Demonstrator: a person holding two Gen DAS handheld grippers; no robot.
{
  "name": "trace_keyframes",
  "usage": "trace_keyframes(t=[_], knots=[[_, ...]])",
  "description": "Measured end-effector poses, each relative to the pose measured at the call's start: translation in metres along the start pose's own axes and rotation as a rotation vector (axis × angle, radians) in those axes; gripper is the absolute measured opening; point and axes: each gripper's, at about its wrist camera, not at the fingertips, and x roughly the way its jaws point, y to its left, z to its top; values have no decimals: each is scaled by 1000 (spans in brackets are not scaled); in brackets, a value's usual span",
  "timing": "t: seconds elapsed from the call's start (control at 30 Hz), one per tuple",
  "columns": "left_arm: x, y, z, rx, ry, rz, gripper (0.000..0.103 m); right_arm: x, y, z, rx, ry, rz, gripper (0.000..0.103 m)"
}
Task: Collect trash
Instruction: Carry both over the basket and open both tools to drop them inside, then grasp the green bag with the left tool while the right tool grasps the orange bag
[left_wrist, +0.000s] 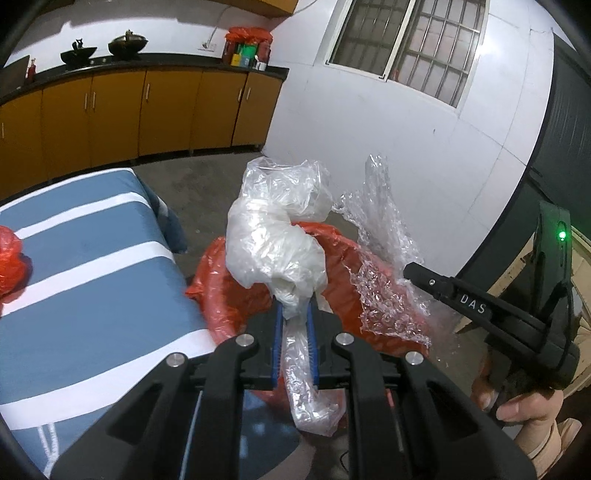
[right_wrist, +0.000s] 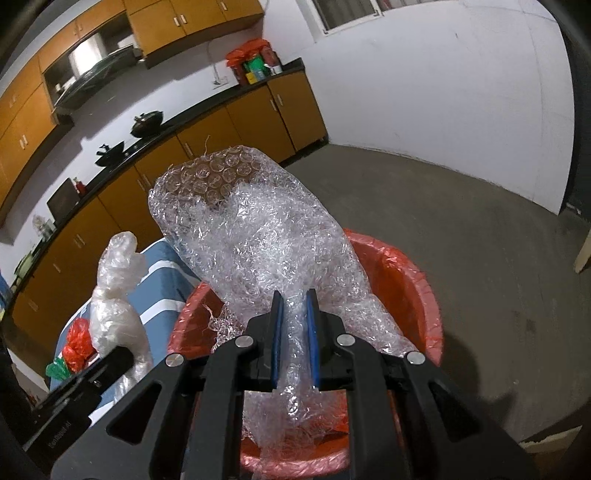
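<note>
The left gripper (left_wrist: 295, 314) is clamped on a crumpled milky-clear plastic bag (left_wrist: 273, 236); the right gripper (right_wrist: 294, 306) pinches a crinkled sheet of clear bubble wrap (right_wrist: 255, 229). Both hang over a round bin lined with a red plastic bag (right_wrist: 402, 273), on a grey concrete floor (right_wrist: 461, 229). Beside it stands a blue-and-white striped table (left_wrist: 92, 258); orange cabinets (left_wrist: 110, 110) line the white wall (left_wrist: 369, 122).

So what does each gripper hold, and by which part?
Left gripper: clear plastic bag, by its twisted lower end. Right gripper: bubble wrap, by its bunched lower end.
</note>
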Motion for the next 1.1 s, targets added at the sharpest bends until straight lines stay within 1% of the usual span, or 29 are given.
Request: trace_keyframes(t=[0.13,0.23,0.33,0.37,0.4,0.43,0.5,0.6,0.63,0.9,1.03,1.1], knots=[[13,-2,2,-5,24,-10,16,4,-3,1,12,2,-2,15],[21,-3,-2,-9,41,-11,25,6,-6,0,19,7,3,23],[24,-1,-5,-13,52,-7,31,8,-9,0,24,11,8,33],[24,1,-6,-17,54,-3,32,8,-10,-1,25,11,8,40],[23,4,-7,-20,56,4,34,7,-11,-2,27,7,7,45],[23,4,-7,-22,54,11,36,7,-11,-2,28,6,5,46],[16,13,-9,-31,44,39,39,7,-13,-1,26,5,0,46],[2,22,-11,-49,13,95,50,8,-13,-3,18,12,-11,46],[-3,26,-12,-56,3,116,52,8,-12,-5,12,16,-12,46],[-45,66,-22,-98,-37,265,56,8,9,-14,-68,29,-4,46],[-63,88,-25,-132,-51,329,56,7,27,-18,-113,33,13,46],[-77,102,-27,-147,-63,376,57,6,40,-20,-141,36,27,47]])
